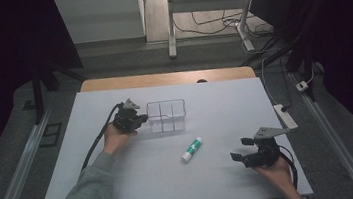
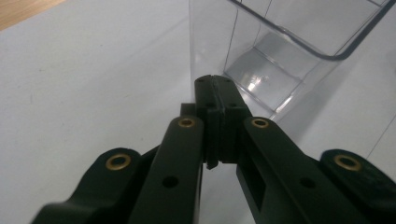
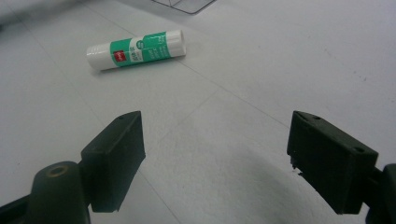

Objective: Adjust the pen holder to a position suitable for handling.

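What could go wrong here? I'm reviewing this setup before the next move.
The shut left gripper sits right at the clear box, whose wall is hard to see; a nudge could slide it. The glue stick lies on its side and may roll if the open right gripper clips it.

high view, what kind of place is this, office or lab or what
Probably a lab or office workroom: a white-covered table serves as a recording bench, bare desk frames stand behind it, with loose cables and a power strip on the floor.

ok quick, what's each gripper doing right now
left gripper: shut, nothing between its jaws, tips by the clear box
right gripper: open, empty, glue stick lies ahead
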The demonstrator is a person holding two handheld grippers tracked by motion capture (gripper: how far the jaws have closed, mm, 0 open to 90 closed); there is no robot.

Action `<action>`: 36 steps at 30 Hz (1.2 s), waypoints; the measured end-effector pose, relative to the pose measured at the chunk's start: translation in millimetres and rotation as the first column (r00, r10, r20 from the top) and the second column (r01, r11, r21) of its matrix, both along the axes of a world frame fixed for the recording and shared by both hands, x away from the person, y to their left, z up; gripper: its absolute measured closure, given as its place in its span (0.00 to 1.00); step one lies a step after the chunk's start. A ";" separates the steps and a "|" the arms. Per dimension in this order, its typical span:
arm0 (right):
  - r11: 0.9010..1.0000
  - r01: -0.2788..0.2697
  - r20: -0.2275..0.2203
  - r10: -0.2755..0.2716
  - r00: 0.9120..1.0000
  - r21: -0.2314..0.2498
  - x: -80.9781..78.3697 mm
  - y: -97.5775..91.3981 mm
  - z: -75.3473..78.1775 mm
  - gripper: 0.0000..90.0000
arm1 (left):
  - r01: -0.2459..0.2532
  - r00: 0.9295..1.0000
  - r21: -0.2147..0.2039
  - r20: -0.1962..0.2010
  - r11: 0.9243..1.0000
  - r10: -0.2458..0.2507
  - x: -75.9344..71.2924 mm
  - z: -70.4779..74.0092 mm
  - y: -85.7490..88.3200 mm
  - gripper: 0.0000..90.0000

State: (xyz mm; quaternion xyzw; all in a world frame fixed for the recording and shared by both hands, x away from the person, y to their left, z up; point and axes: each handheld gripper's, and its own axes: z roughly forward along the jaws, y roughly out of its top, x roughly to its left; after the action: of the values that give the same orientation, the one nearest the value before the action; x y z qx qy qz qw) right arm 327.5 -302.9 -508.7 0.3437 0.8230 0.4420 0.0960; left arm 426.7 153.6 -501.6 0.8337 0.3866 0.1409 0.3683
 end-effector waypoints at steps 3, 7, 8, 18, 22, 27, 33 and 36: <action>1.000 -0.007 -0.003 0.007 1.000 -0.001 0.4 0.6 -0.8 0.21 | 0.005 1.000 -0.007 0.000 1.000 -0.005 0.8 -0.4 -3.7 0.98; 1.000 -0.009 -0.002 0.009 1.000 -0.002 0.5 0.8 -1.2 0.21 | 0.010 1.000 -0.007 0.002 1.000 -0.010 2.2 -0.3 -9.1 0.98; 1.000 -0.009 -0.002 0.009 1.000 -0.002 0.5 0.7 -1.1 0.21 | 0.011 1.000 -0.008 0.004 1.000 -0.011 2.8 -0.4 -10.9 0.98; 1.000 -0.006 0.002 0.006 1.000 -0.020 -0.1 0.7 -0.9 0.21 | 0.024 1.000 -0.018 0.007 1.000 -0.024 3.9 2.1 -14.6 0.98; 1.000 -0.010 0.005 0.010 1.000 -0.020 -1.0 0.7 -0.5 0.21 | 0.026 0.999 -0.022 0.022 0.999 -0.026 -0.2 10.1 -10.7 0.97; 1.000 -0.016 0.005 0.016 1.000 -0.016 -0.7 0.9 -1.1 0.21 | 0.054 0.997 -0.019 0.050 0.998 -0.053 -12.2 23.1 -9.8 0.92; 1.000 -0.017 0.018 0.017 1.000 -0.018 -2.6 0.7 0.1 0.21 | 0.105 0.993 0.036 0.045 0.994 -0.107 -28.6 29.2 -4.3 0.66; 1.000 -0.017 0.017 0.017 1.000 -0.017 -2.4 0.6 0.0 0.21 | 0.093 0.993 0.048 0.062 0.995 -0.095 -36.2 29.9 -1.7 0.59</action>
State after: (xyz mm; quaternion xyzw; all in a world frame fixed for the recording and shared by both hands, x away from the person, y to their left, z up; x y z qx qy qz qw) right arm 325.2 -302.3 -508.7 0.3321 0.8287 0.4387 0.1024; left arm 390.5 151.9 -471.7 0.8541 0.3316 0.1589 0.3678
